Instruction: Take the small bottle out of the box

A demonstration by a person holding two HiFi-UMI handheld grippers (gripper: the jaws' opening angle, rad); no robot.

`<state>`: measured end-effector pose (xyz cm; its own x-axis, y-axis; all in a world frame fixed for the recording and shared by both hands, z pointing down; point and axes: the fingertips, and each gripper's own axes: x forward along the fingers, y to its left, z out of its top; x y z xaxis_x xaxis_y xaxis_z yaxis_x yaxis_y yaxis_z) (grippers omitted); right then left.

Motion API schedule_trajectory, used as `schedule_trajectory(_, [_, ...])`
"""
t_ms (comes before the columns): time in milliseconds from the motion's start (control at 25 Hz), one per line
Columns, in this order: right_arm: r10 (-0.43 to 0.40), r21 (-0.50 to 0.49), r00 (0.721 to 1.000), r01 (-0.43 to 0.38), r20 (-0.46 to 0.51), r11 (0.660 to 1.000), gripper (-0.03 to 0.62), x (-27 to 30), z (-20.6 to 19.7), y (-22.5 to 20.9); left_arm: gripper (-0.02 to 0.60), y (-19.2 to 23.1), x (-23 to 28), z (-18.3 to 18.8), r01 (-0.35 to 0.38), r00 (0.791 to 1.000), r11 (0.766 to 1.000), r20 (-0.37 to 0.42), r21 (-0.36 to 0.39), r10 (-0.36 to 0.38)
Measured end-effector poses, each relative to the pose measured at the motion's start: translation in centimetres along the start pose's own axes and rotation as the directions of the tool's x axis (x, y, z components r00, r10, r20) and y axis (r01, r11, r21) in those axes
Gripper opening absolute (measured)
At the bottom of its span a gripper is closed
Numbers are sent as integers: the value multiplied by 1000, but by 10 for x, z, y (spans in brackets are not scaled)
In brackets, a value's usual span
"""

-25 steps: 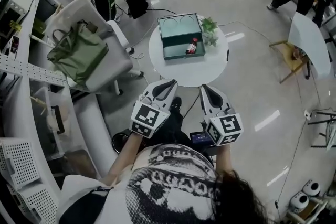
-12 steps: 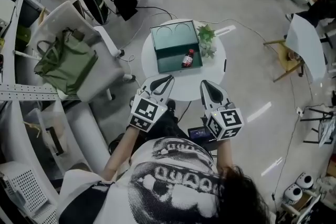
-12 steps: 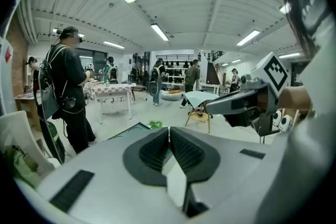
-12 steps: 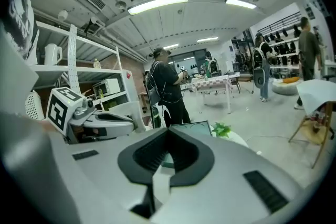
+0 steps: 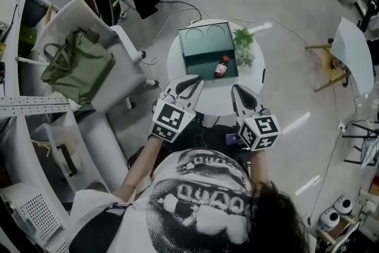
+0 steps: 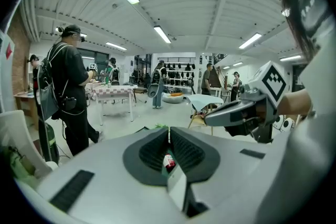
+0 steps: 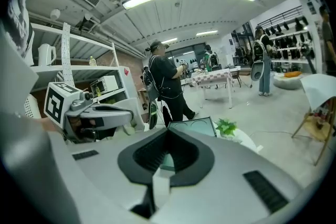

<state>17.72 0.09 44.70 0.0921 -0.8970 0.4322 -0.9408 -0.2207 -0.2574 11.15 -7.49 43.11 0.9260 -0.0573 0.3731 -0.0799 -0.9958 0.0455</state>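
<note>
Green bag (image 5: 77,65) sits far left. Your left gripper (image 5: 190,83) is pinched shut on nothing — in its own view only a sliver of the small bottle (image 5: 221,67) shows past the jaws. That bottle lies inside the box (image 5: 204,38) on the round table (image 5: 214,99), well apart from both tools. Your right gripper (image 5: 241,95) is closed too, empty; its jaws hide much of the box, bottle included.
</note>
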Motion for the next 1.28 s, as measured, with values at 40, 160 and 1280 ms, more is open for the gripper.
schedule_trajectory(40, [4, 3, 1000, -4, -3, 1000, 0, 2, 0, -1, 18, 0, 1, 0, -5, 1000, 1000, 0, -6, 5])
schedule_trajectory(160, [10, 23, 1000, -10, -3, 1000, 0, 6, -1, -6, 18, -3, 3, -2, -8, 1000, 1000, -5, -23, 7])
schedule_trajectory(1280, [194, 306, 837, -33, -512, 951, 164, 153, -111, -109, 18, -1, 40, 7, -400, 916, 899, -87, -178, 391])
